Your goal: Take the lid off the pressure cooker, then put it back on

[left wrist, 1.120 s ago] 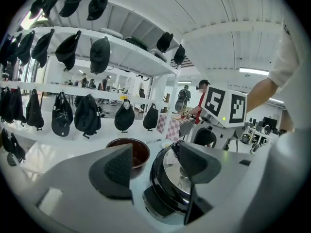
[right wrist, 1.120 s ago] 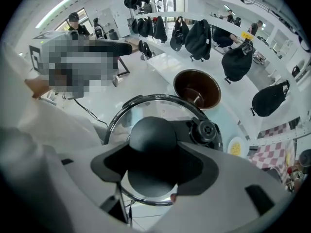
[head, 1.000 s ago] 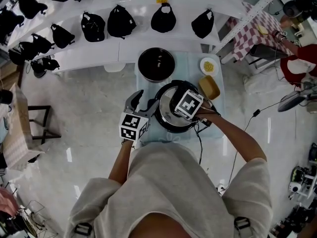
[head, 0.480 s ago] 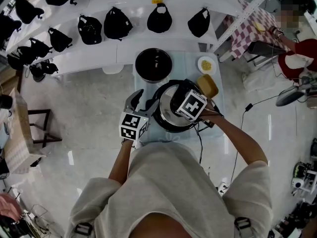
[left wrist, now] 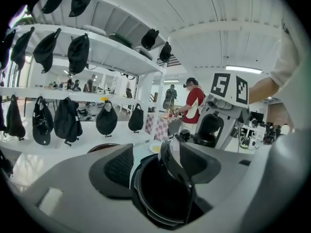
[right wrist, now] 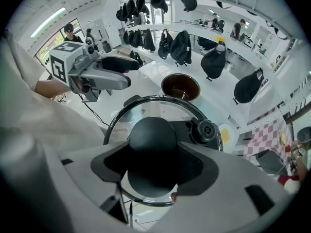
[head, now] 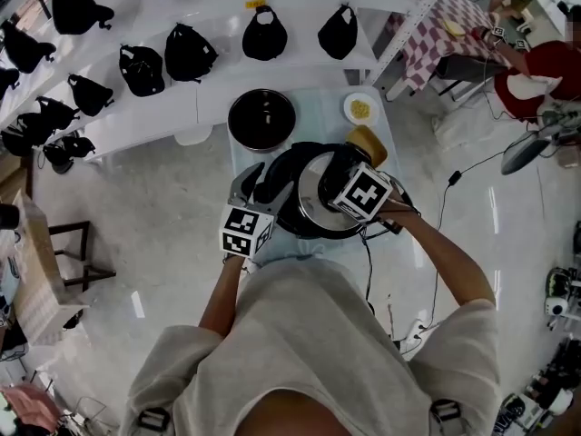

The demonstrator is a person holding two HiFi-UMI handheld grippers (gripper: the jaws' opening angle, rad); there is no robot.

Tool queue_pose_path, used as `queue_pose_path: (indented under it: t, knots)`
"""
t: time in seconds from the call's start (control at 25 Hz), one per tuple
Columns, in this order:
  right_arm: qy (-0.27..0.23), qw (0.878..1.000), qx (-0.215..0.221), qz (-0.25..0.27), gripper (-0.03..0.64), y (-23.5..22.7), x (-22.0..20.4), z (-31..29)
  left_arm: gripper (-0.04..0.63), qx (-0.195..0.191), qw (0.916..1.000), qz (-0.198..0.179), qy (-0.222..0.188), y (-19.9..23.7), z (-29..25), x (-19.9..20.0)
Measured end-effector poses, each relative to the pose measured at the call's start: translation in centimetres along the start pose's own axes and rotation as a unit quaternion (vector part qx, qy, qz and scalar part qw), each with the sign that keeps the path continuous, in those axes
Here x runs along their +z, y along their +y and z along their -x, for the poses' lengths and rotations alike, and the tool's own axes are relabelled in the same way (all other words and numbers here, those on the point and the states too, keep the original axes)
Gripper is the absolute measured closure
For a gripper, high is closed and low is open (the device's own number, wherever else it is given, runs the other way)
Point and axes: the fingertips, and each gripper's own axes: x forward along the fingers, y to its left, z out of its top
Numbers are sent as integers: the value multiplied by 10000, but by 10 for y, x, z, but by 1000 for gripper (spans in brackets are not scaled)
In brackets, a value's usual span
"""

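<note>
**Lid breaks free of the cooker**

Over the last second the right tongs [right wrist: 153,155] carry their marker cube toward 3 o'clock across the pressure cooker [head: 289,218], and a wider dark band of the pot now shows at the lid's 9 o'clock edge. We take it that the lid [head: 314,198] has come off its seat. In the left gripper view it is tipped steeply on edge above the cooker's dark, open mouth, where a second ago it looked flat and centred.

The right tongs are closed on the lid's black knob [right wrist: 151,136], one jaw at each side, with the valve [right wrist: 206,130] just beside it at 2 o'clock.

The left tongs [left wrist: 158,155] have not shifted. They sit at the cooker's 9 o'clock side with jaws well apart, the near rim between them. We cannot see either pad pressing on it, so we judge them to be steadying, not clamping.

The cooker stands mid-bench [head: 316,105], with a dark bowl [head: 261,119] at 12 o'clock.

We judge the first half of the task nearly done. The lid is loose but not yet clear, so it still needs lifting away and then reseating squarely.
</note>
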Motion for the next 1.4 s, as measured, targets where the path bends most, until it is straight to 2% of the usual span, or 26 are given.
queue_pose_path:
  t: [0.32,0.52,0.72,0.96,1.4]
  knots:
    - [-52,9931,-413,-1098,345,-27,-81,26,313,-865,9956,-355,31,-57,-49,8]
    - [-48,9804,-609,-1873,345,-37,-141,39,313,-1396,9888,-513,146,-94,-80,11]
    - [33,9683,-687,-2400,345,-42,-195,42,313,-1694,9835,-592,217,-125,-100,13]
    - [48,9567,-650,-2835,345,-50,-235,27,313,-1820,9803,-685,339,-141,-108,11]
    - [-17,9450,-545,-3226,345,-83,-259,-52,313,-1479,9850,-774,427,-131,-105,22]
